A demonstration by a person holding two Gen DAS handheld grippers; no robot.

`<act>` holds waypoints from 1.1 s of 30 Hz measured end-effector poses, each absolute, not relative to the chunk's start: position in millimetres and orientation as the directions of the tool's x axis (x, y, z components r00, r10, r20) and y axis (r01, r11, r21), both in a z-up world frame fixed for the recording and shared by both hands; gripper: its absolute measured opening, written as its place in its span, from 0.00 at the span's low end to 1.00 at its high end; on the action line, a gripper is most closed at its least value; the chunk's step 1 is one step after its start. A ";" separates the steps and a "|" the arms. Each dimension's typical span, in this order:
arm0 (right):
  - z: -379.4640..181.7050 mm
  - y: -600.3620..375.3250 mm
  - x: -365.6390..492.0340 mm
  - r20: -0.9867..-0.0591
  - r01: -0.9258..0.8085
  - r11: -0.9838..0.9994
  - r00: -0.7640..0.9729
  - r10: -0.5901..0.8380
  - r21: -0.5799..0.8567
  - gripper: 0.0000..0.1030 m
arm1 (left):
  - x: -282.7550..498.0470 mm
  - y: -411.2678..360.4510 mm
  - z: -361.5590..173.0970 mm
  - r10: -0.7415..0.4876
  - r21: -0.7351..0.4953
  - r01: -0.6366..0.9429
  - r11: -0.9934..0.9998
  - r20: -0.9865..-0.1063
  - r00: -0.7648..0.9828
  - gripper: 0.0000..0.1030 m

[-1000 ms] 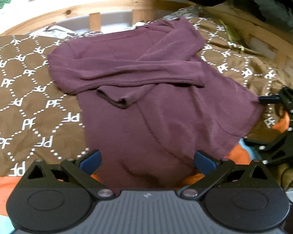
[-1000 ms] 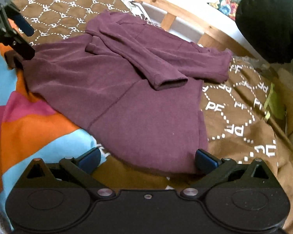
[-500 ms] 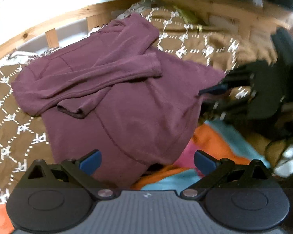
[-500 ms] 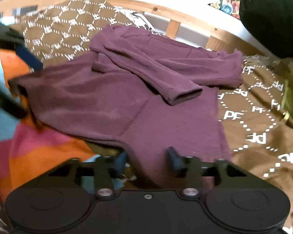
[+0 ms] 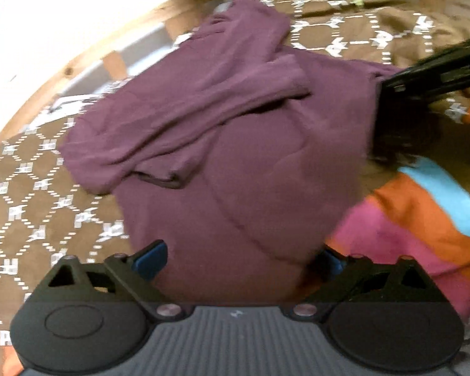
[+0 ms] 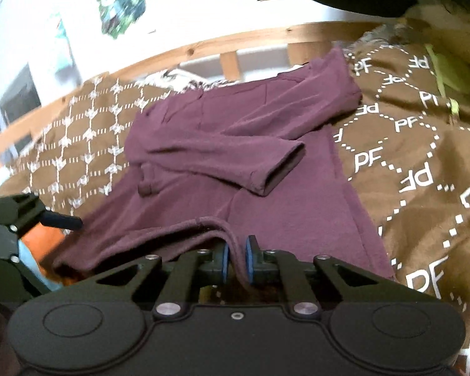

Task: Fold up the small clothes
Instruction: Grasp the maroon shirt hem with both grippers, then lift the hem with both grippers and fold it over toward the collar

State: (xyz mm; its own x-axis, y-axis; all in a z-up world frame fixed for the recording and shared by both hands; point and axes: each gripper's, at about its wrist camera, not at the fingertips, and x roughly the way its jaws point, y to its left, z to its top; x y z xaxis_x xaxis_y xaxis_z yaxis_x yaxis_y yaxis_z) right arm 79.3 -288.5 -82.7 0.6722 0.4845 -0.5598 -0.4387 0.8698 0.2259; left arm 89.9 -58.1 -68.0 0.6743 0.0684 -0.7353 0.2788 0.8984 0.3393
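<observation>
- The right tool [image 6: 235, 258] is closing, its blue pads pinching the bottom hem of the maroon top [image 6: 235, 144], which bunches up between them.
- The left tool [image 5: 235, 258] stands wide and is closing; the top's other hem corner lies between its jaws, not yet pressed.
- Ahead of both tools the top lies spread on a brown patterned blanket [image 6: 423, 144], sleeves folded across its chest.

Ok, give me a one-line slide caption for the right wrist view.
Right gripper, jaws closing on the hem of a maroon long-sleeved top spread over a brown patterned blanket.
</observation>
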 end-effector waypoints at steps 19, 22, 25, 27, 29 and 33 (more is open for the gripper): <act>-94.5 -272.4 59.7 -0.628 -0.440 0.898 0.697 0.346 0.007 0.34 | 72.1 -29.7 -31.9 0.013 0.221 0.163 0.962 -0.629 0.777 0.03; -102.3 -261.6 53.0 -0.643 -0.453 0.885 0.711 0.285 -0.108 0.42 | 72.2 -23.9 -17.1 0.012 0.195 0.124 0.973 -0.580 0.814 0.03; -107.9 -251.9 48.1 -0.637 -0.444 0.871 0.737 0.224 -0.207 0.46 | 70.5 -21.7 -7.3 0.012 0.188 0.108 0.976 -0.545 0.839 0.03; -109.1 -248.4 43.8 -0.625 -0.429 0.866 0.757 0.189 -0.258 0.44 | 68.8 -20.5 -5.4 0.016 0.194 0.103 0.976 -0.531 0.847 0.03; -107.9 -247.8 38.3 -0.617 -0.422 0.861 0.768 0.173 -0.284 0.18 | 67.1 -18.1 -5.4 0.015 0.187 0.099 0.977 -0.527 0.850 0.03; -100.5 -251.3 28.3 -0.578 -0.408 0.857 0.798 0.167 -0.316 0.06 | 61.2 -10.0 -6.5 0.011 0.148 0.079 0.986 -0.525 0.851 0.03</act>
